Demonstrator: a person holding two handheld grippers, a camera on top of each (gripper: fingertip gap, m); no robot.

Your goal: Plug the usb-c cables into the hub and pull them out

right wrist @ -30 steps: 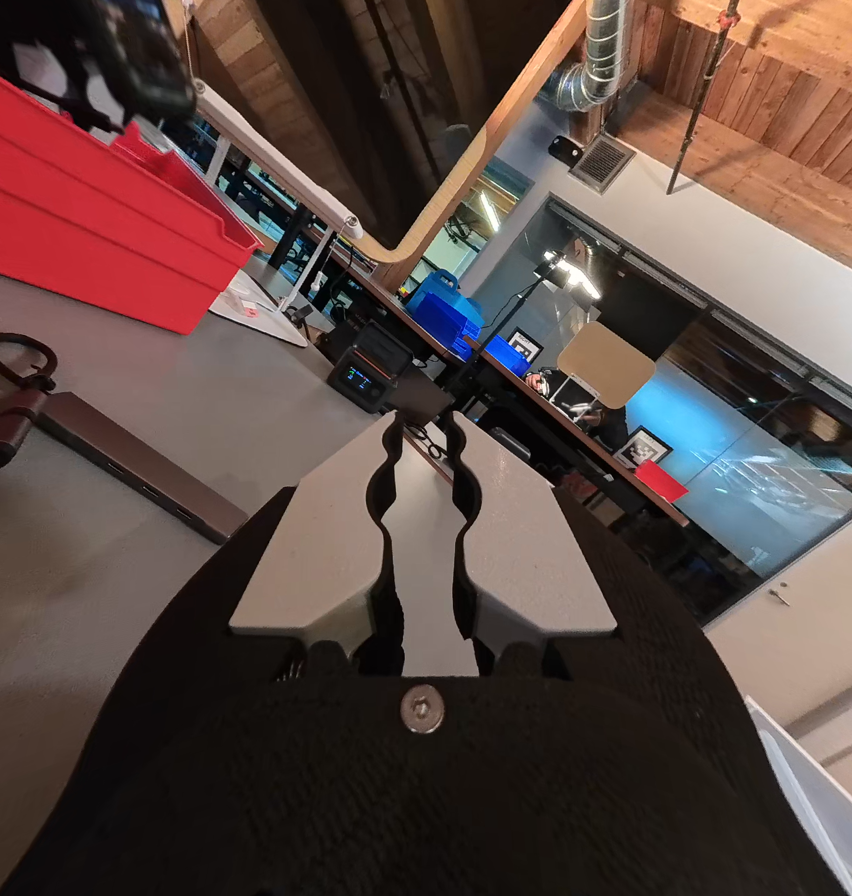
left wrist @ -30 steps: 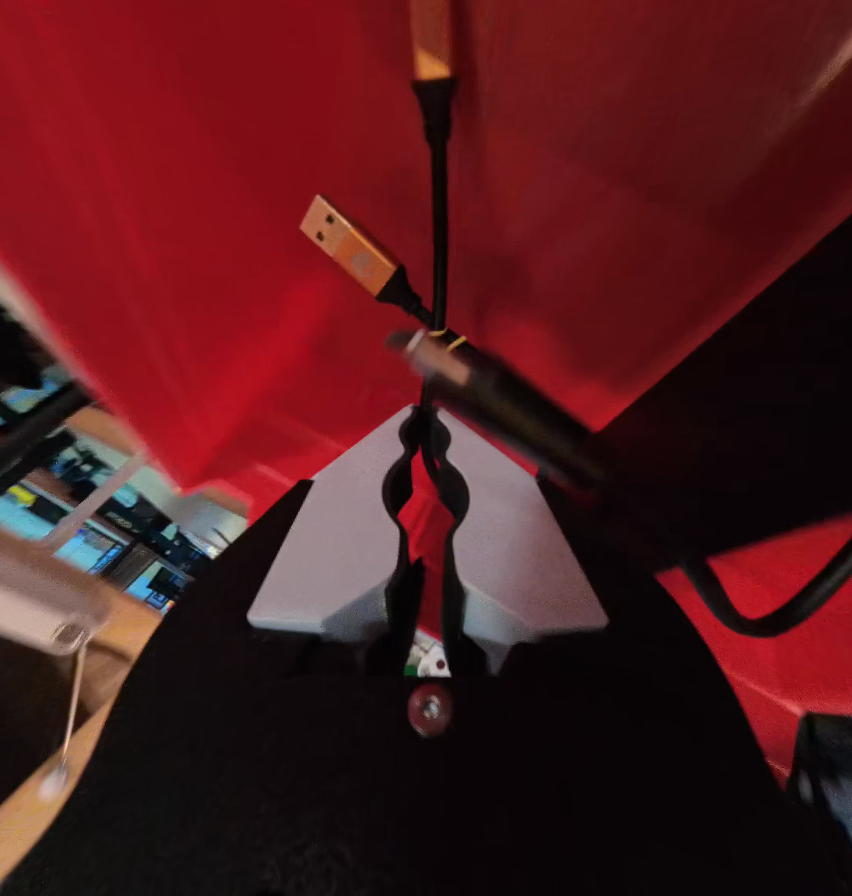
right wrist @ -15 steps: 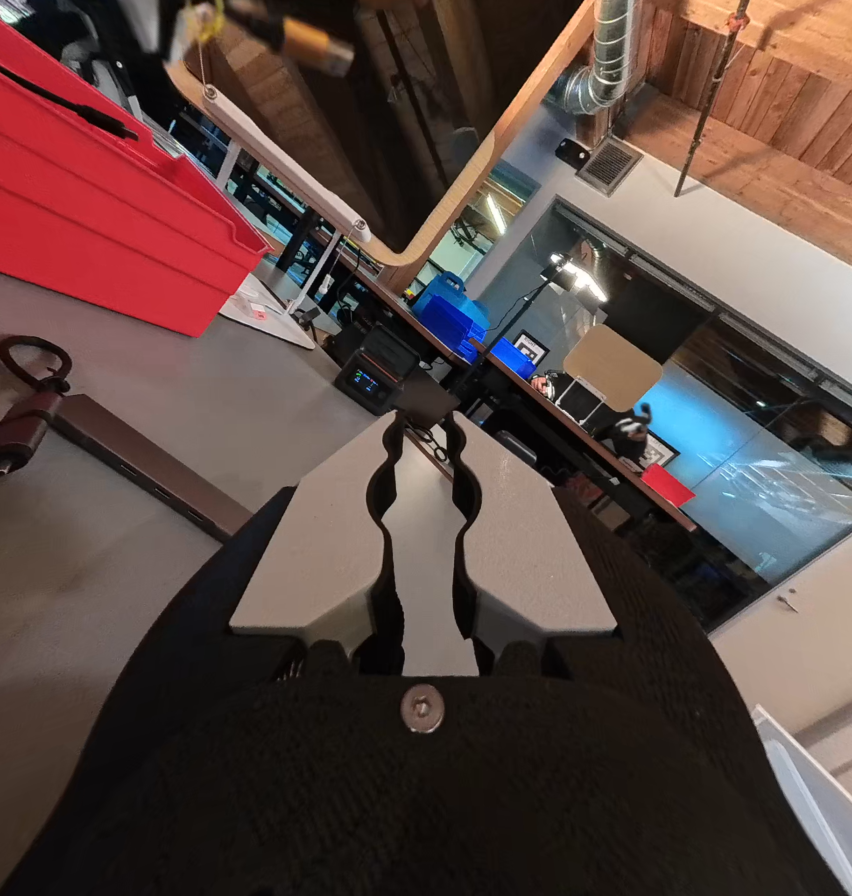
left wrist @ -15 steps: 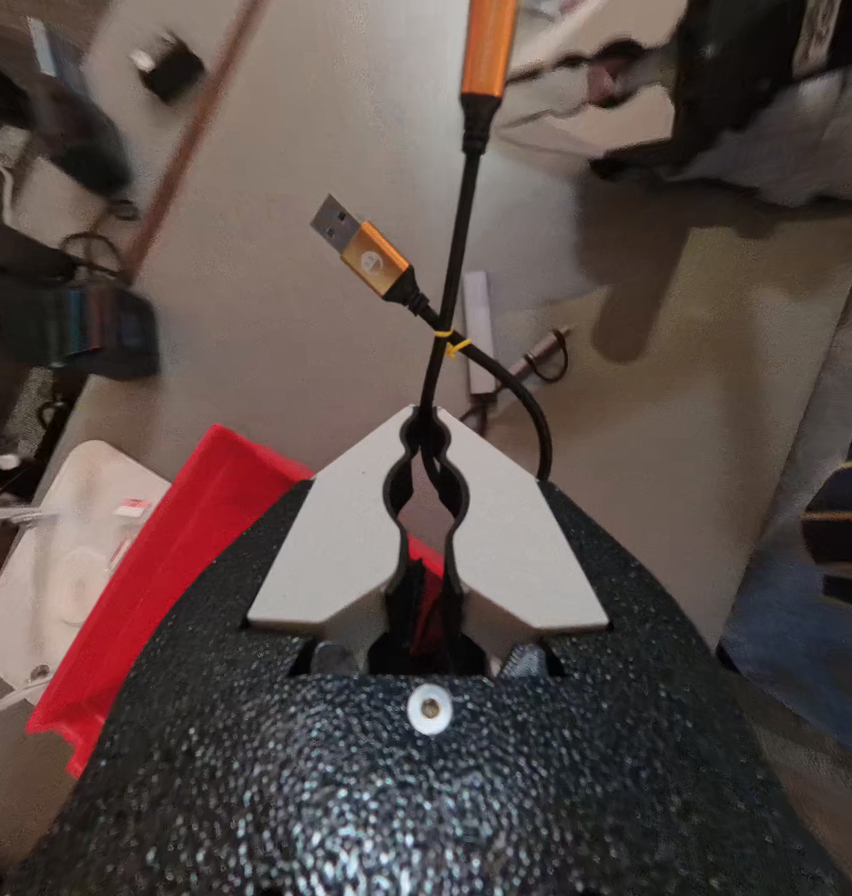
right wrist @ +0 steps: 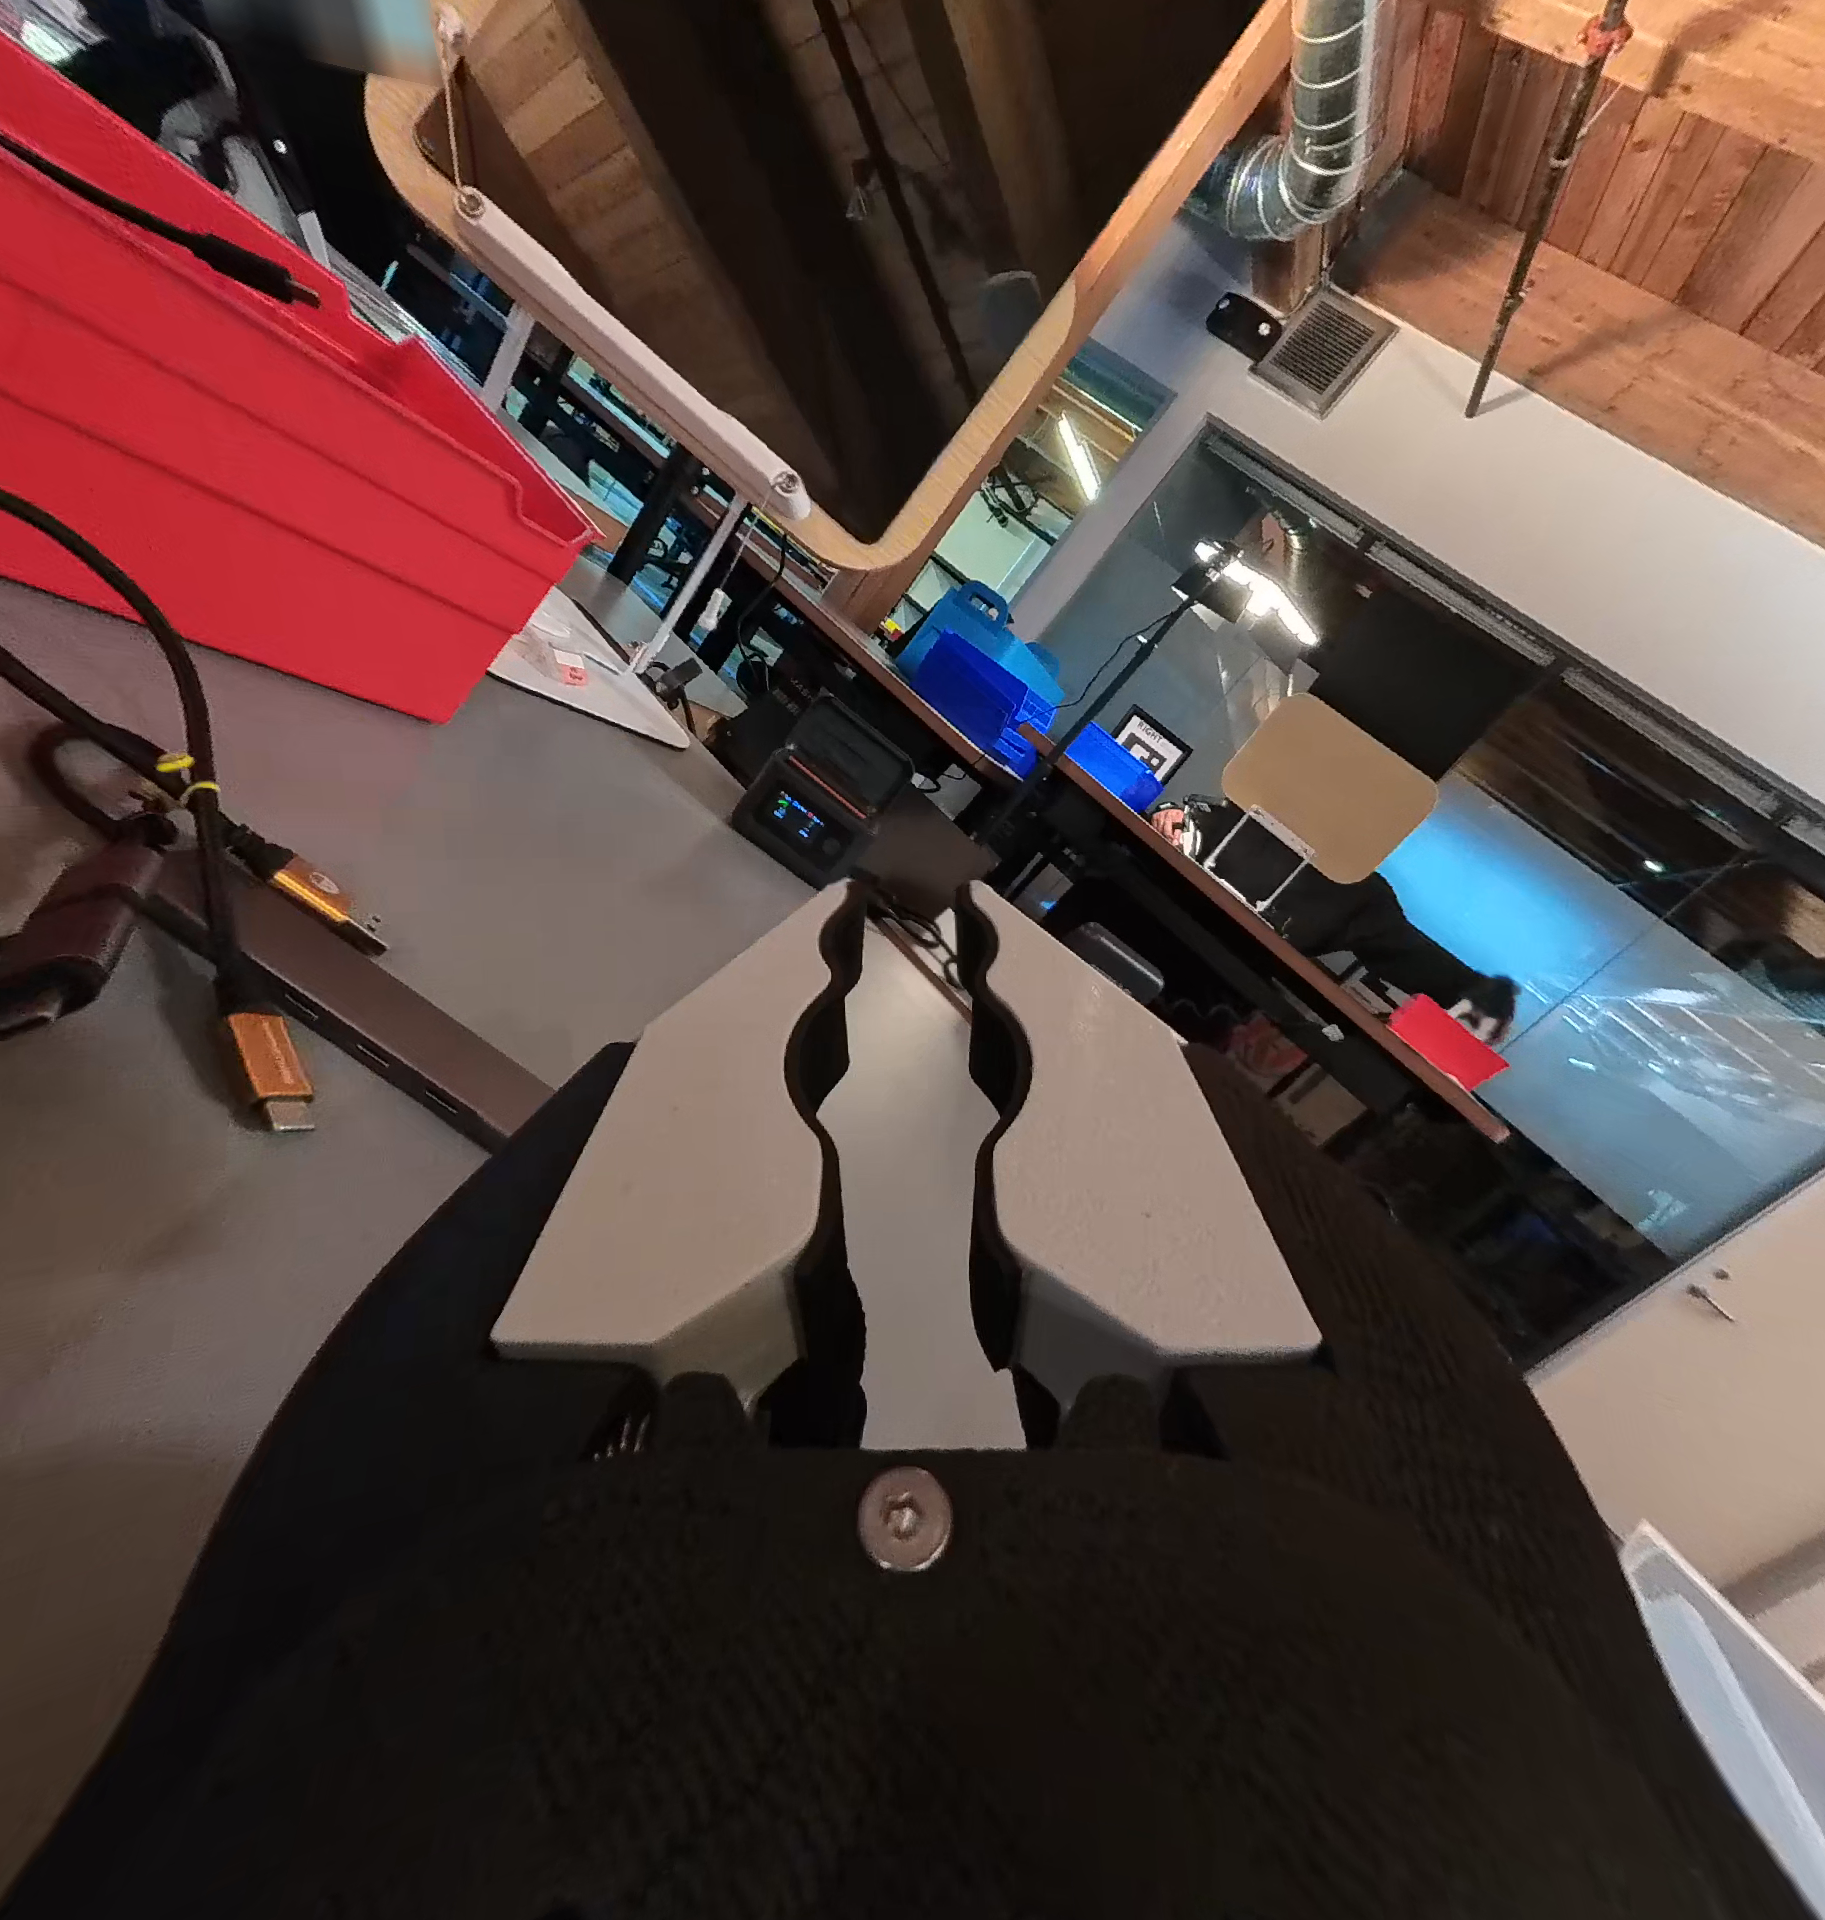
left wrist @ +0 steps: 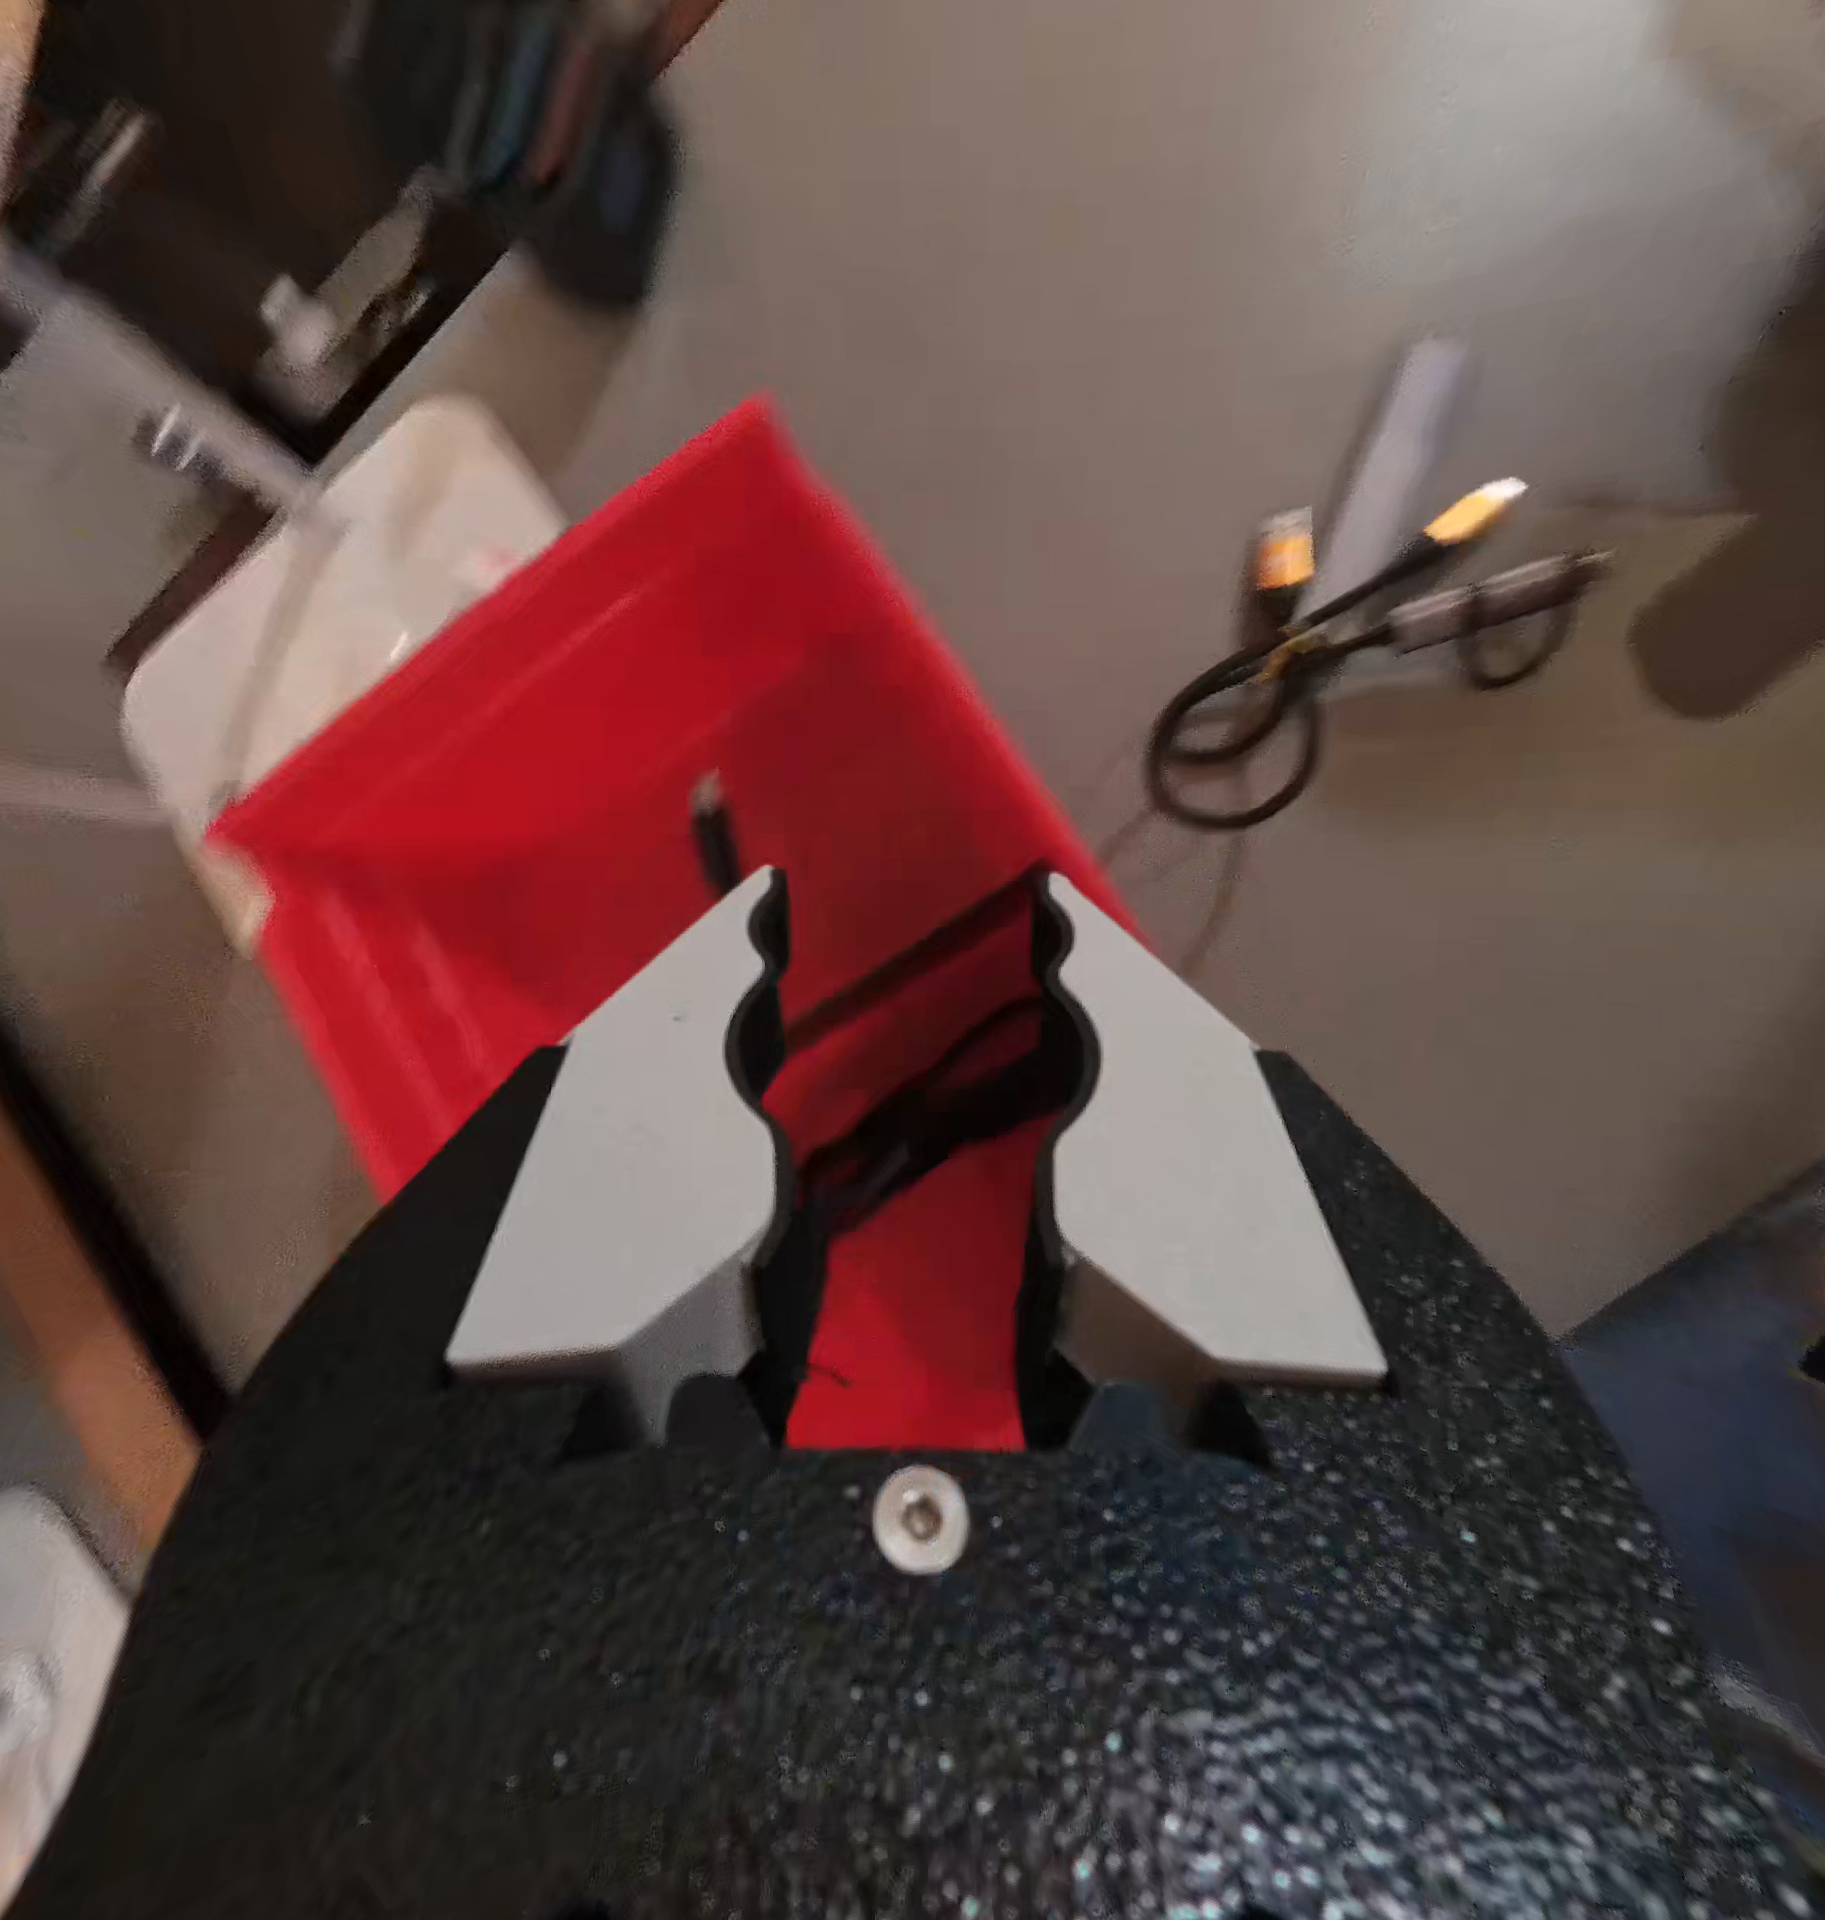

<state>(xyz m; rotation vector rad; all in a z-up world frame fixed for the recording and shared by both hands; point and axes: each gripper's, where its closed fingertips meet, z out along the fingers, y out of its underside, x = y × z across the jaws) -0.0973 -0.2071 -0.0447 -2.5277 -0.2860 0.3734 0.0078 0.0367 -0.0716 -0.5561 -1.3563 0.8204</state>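
Observation:
My left gripper (left wrist: 908, 883) is open and empty, held above the red bin (left wrist: 596, 748). A black cable (left wrist: 929, 1112) lies inside the bin. The black cable with orange plugs (left wrist: 1292, 644) lies on the table to the right, across the grey hub (left wrist: 1396, 447). In the right wrist view the hub (right wrist: 368, 1029) lies on the table at the left, with the orange plugs (right wrist: 269, 1065) resting on and beside it, not plugged in. My right gripper (right wrist: 913, 899) is open and empty, low over the table to the right of the hub.
The hub's own short lead with a dark plug (right wrist: 66, 935) lies at its left end. The red bin (right wrist: 212, 468) stands behind the hub, with a black cable end (right wrist: 212, 249) poking over its rim. A white tray (left wrist: 295, 613) sits past the bin. The tips of one gripper are about 25 centimeters away from the tips of the other. The grey hub (left wrist: 1396, 447) is closer to my right gripper, around 11 centimeters from its tips; the left tips are 25 centimeters off.
My left gripper has opened and let go of the orange-plug cable, which now lies across the hub. The left gripper has swung back over the red bin. The right gripper has not moved.

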